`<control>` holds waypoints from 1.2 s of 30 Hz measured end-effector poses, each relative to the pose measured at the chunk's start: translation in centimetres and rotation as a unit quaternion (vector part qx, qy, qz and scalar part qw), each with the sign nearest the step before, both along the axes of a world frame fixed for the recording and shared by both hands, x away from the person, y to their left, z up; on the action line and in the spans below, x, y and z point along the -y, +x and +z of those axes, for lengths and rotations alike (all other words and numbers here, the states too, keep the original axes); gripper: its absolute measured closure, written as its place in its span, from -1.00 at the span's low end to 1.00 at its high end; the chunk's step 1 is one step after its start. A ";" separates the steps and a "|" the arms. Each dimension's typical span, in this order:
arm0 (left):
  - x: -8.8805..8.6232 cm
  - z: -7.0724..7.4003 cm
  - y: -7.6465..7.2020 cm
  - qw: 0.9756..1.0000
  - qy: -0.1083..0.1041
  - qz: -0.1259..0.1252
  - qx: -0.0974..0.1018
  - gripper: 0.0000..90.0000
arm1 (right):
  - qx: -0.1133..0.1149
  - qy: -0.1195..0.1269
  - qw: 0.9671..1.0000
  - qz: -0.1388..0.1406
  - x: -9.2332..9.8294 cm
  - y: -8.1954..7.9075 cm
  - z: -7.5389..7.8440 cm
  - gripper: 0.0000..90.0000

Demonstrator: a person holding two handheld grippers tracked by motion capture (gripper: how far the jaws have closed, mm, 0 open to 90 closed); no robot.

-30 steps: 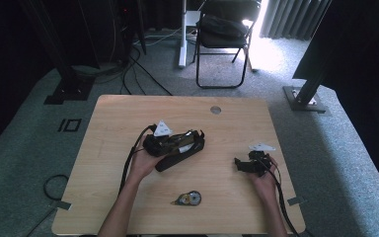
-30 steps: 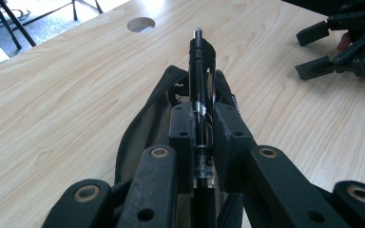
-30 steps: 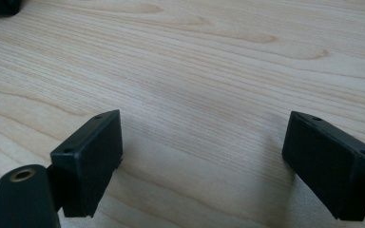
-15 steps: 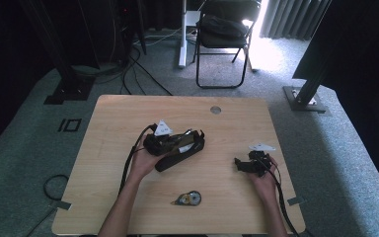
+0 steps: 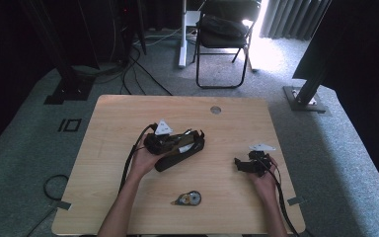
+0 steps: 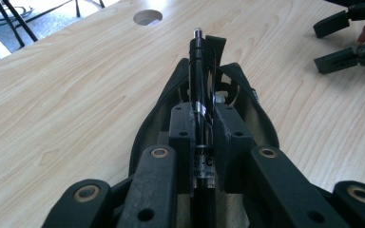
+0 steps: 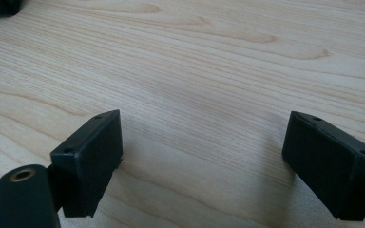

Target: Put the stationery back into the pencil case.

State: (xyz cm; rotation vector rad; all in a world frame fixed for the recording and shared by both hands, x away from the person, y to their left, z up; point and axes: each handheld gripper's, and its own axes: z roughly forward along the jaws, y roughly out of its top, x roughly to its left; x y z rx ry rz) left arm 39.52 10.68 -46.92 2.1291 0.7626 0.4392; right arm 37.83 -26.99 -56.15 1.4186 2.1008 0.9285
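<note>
My left gripper (image 5: 181,143) hovers just left of the table's middle, shut on a slim black pen (image 6: 202,71). In the left gripper view the pen runs forward between the two pads (image 6: 183,128), its tip past them. Beneath it lies a black zip pouch (image 6: 252,114), open, which also appears as a dark long shape (image 5: 180,157) under the gripper in the high view. My right gripper (image 5: 242,164) rests low at the table's right side, a hand behind it. Its jaws stand wide apart (image 7: 204,142) over bare wood with nothing between them.
A small correction-tape dispenser (image 5: 188,199) lies near the front edge, between my forearms. A round cable hole (image 5: 215,109) sits at the table's far side. A folding chair (image 5: 222,29) and cables stand on the carpet beyond the table.
</note>
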 end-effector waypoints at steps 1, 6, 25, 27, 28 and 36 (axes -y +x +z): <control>0.1 0.0 0.1 1.000 0.002 0.000 0.000 0.77 | 0.000 0.000 1.000 0.000 0.0 0.0 0.0 -0.71; 0.3 0.1 0.2 1.000 0.002 -0.004 0.000 0.77 | 0.000 0.000 1.000 0.000 0.0 0.0 0.0 -0.71; 0.5 -1.0 0.8 1.000 0.016 -0.011 -0.012 0.76 | 0.000 -0.001 1.000 0.001 0.0 0.0 0.0 -0.71; 0.5 -1.2 0.9 1.000 0.017 -0.010 -0.014 0.76 | 0.000 -0.001 1.000 0.001 0.0 0.0 0.0 -0.71; 0.5 -1.3 0.9 1.000 0.018 -0.009 -0.015 0.76 | 0.000 -0.001 1.000 0.001 0.0 0.0 0.0 -0.71; 0.4 -2.0 0.9 0.999 0.032 -0.011 -0.024 0.76 | 0.000 0.000 1.000 0.000 0.0 0.0 0.0 -0.71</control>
